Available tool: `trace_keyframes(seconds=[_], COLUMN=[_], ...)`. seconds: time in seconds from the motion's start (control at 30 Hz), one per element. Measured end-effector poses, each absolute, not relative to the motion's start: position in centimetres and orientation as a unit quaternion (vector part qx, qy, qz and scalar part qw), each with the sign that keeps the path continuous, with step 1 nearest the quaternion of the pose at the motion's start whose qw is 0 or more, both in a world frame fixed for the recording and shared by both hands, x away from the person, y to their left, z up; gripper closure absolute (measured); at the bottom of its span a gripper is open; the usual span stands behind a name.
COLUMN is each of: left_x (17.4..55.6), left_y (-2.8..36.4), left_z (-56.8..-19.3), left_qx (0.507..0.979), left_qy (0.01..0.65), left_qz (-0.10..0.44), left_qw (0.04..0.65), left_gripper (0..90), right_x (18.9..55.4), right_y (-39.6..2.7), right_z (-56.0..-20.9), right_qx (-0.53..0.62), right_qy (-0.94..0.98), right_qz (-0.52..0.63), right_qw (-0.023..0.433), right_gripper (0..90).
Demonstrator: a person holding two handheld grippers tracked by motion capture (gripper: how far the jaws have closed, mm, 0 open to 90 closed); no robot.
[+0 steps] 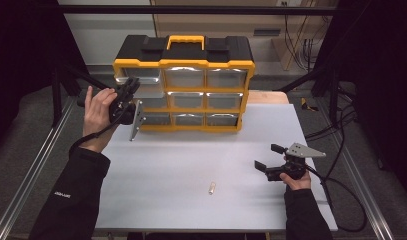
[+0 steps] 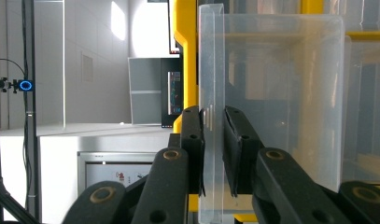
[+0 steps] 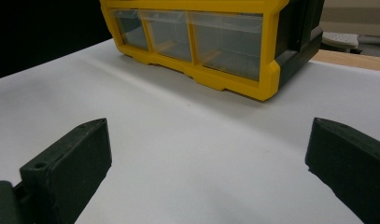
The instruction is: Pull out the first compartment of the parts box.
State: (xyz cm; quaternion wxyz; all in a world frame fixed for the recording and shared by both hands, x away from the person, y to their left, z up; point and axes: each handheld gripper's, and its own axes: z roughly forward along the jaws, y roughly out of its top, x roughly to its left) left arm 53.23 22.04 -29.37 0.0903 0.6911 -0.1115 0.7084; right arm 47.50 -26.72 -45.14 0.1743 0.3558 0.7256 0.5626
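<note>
A yellow and black drawer cabinet [image 1: 185, 82] stands at the back of the white table [image 1: 191, 160]. Its clear top left drawer [image 1: 143, 75] sits a little way out. My left gripper [image 1: 132, 87], turned on its side, is shut on that drawer's clear front lip [image 2: 212, 70]; both pads press the plastic in the left gripper view [image 2: 213, 119]. My right gripper [image 1: 269, 156] rests low over the table at the right front, jaws wide open with nothing between them [image 3: 208, 126]. It faces the cabinet's bottom row of drawers [image 3: 201, 37].
A small pale wooden peg [image 1: 211, 188] lies on the table near the front, left of my right gripper. Cables trail off the right side of the table [image 1: 341, 195]. Metal rails [image 1: 36, 165] run along both sides.
</note>
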Motion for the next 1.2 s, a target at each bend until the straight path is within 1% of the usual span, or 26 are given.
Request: trace_keyframes(seconds=[1.2], left_x=[51.5], left_y=[22.5], left_z=[-29.5], left_qx=[0.689], left_qy=[-0.114], left_qz=[0.709], left_qw=[0.095], left_gripper=[78.9], right_x=[47.5], right_y=[-26.7], right_z=[-45.1], right_qx=[0.356], right_qy=[0.725], right_qz=[0.563], right_qw=[0.174], right_gripper=[1.0])
